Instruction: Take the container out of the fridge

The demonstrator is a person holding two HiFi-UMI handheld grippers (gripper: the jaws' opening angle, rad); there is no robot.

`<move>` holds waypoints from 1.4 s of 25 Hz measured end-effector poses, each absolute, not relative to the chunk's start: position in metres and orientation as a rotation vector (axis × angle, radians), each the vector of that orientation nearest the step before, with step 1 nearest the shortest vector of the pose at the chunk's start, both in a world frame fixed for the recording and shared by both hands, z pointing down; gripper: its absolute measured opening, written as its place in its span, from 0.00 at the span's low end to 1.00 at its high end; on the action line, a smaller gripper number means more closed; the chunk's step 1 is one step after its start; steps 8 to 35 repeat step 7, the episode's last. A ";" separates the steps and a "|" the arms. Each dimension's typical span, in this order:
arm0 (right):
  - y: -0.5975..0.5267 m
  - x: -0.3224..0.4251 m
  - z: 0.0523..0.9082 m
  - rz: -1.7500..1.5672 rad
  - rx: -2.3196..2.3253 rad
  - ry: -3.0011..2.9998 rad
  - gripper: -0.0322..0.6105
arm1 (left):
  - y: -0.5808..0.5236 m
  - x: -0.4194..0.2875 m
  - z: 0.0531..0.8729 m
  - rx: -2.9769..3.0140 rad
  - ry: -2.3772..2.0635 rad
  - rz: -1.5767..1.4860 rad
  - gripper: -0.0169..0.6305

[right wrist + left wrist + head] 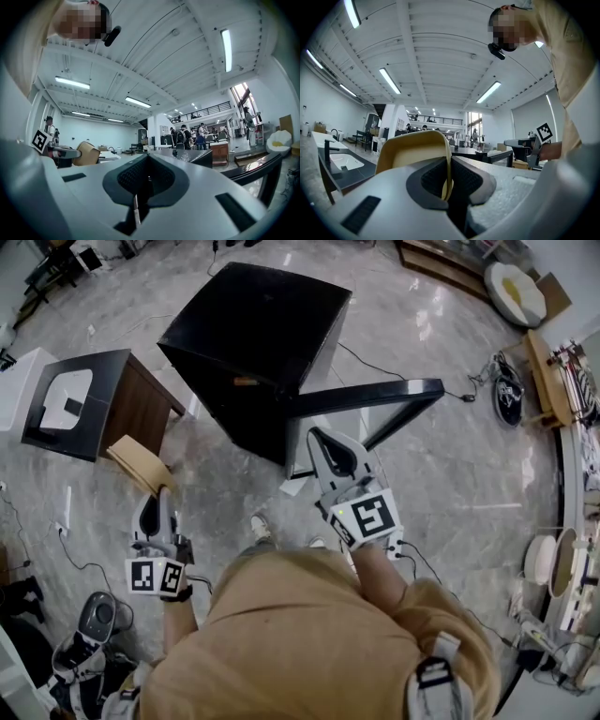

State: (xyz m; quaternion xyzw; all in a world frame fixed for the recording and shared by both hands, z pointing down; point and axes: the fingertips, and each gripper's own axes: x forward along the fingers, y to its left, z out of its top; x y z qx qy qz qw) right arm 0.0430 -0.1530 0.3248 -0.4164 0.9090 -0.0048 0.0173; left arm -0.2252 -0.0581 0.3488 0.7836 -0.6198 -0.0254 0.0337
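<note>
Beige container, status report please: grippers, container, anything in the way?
Left gripper shut on rim of beige square container. Right gripper shut, empty. Container out of black cube fridge; door open. Nothing blocks it.

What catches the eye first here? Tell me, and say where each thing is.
The black fridge stands on the floor at top centre of the head view, its door open towards the person. The left claw is clamped on the rim of a tan container, out to the left of the fridge. The right claw is shut and empty, close by the open door.
</note>
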 end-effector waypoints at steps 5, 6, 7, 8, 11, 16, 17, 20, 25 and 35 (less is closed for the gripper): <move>-0.151 0.042 0.317 0.002 -1.296 2.806 0.05 | -0.063 -0.224 0.335 2.449 -1.911 -0.098 0.07; -0.151 0.042 0.315 0.007 -1.294 2.802 0.05 | -0.065 -0.223 0.332 2.457 -1.913 -0.100 0.07; -0.151 0.042 0.314 0.012 -1.291 2.799 0.05 | -0.066 -0.223 0.330 2.465 -1.914 -0.102 0.07; -0.151 0.042 0.314 0.012 -1.291 2.799 0.05 | -0.066 -0.223 0.330 2.465 -1.914 -0.102 0.07; -0.151 0.042 0.314 0.012 -1.291 2.799 0.05 | -0.066 -0.223 0.330 2.465 -1.914 -0.102 0.07; -0.151 0.042 0.314 0.012 -1.291 2.799 0.05 | -0.066 -0.223 0.330 2.465 -1.914 -0.102 0.07; -0.151 0.042 0.314 0.012 -1.291 2.799 0.05 | -0.066 -0.223 0.330 2.465 -1.914 -0.102 0.07; -0.151 0.042 0.314 0.012 -1.291 2.799 0.05 | -0.066 -0.223 0.330 2.465 -1.914 -0.102 0.07; -0.151 0.042 0.314 0.012 -1.291 2.799 0.05 | -0.066 -0.223 0.330 2.465 -1.914 -0.102 0.07; -0.151 0.042 0.314 0.012 -1.291 2.799 0.05 | -0.066 -0.223 0.330 2.465 -1.914 -0.102 0.07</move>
